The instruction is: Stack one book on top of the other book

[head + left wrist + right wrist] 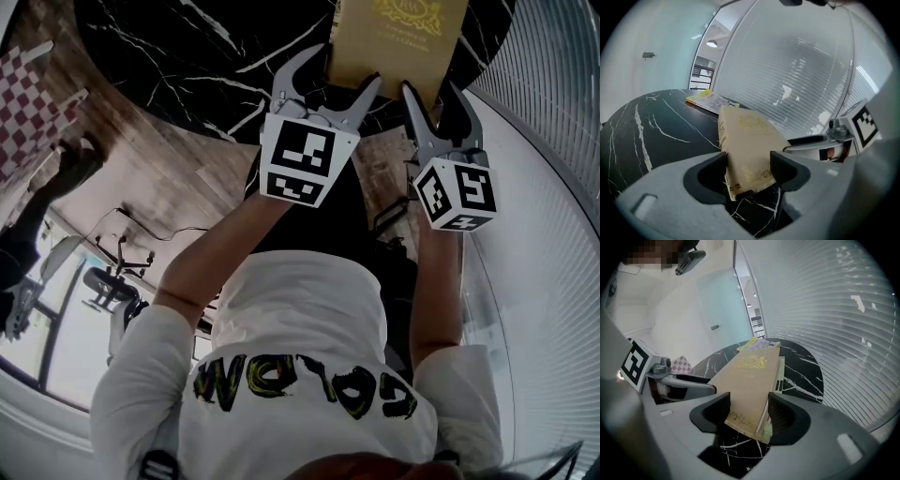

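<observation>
A tan book with gold print [398, 37] lies lengthwise on the round black marble table [187, 47], its near end toward me and lifted a little off the top. My left gripper [326, 82] is shut on the book's near left corner [745, 131], one pad on the spine and the other on the cover. My right gripper [436, 94] is shut on the near right corner [752, 371], pads against the cover edge and the page edge. A second book with a yellow-green cover [707, 99] lies flat at the table's far rim, just beyond the tan book [757, 344].
A curved wall of ribbed white blinds [553, 234] runs close along the table's right side. A red-and-white checkered surface [23, 103] stands off to the left over wooden floor. The marble [656, 131] left of the tan book is bare.
</observation>
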The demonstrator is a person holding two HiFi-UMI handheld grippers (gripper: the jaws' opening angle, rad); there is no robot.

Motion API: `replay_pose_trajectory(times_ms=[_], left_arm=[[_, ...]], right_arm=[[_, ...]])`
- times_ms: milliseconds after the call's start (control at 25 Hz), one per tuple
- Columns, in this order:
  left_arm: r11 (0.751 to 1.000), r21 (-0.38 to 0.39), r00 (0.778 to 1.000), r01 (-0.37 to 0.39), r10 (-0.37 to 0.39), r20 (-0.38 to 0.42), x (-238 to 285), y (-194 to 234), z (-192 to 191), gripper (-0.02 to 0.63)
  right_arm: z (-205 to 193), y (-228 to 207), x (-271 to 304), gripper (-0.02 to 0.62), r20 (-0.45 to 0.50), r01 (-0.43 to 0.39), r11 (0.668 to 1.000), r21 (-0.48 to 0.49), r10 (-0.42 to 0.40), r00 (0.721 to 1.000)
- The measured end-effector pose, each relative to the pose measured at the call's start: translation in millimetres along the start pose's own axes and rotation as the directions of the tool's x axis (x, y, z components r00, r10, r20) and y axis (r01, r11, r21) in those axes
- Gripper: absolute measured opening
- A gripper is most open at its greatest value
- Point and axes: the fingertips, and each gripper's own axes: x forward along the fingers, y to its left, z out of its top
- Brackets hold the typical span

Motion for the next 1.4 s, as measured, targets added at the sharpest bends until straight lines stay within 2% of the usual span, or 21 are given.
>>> replay_pose_trajectory(times_ms=[200,520,760,960,1080,1200,1400], left_arm=[[1.0,0.004,1.0,-0.002,0.002,-0.01,1,0,0,0.296],[1.0,0.007,1.0,-0.013,0.013,0.018,-14,12,1,0.301],[1.0,0.028,1.0,0.013,-0.013,0.017,-45,3,14,0.299],[0.999,0.026,0.989,0.022,-0.025,0.145,-70,-1,60,0.299],[0.999,0.02,0.986,0.032,-0.035,0.163,-100,-13,75,0.299],[1.0,0.028,0.985,0.011,-0.015,0.173,-105,-9,75,0.282],[0.998,0.057,0.971,-0.009,-0.005,0.239,-146,-16,102,0.264]], right_arm=[[0,-1,1,0.253,-0.006,-0.005,1.0,0.008,0.005,1.0],[3,-12,-14,0.273,0.021,0.041,0.999,0.03,-0.042,0.999],[20,11,-38,0.273,0.052,0.02,1.0,-0.003,-0.02,0.998],[65,41,-45,0.272,0.136,-0.04,0.996,-0.078,0.05,0.989],[81,66,-68,0.268,0.146,-0.062,0.993,-0.099,0.076,0.986],[83,77,-66,0.261,0.178,-0.098,0.988,-0.115,0.118,0.977],[109,106,-86,0.247,0.234,-0.129,0.981,-0.146,0.161,0.959]])
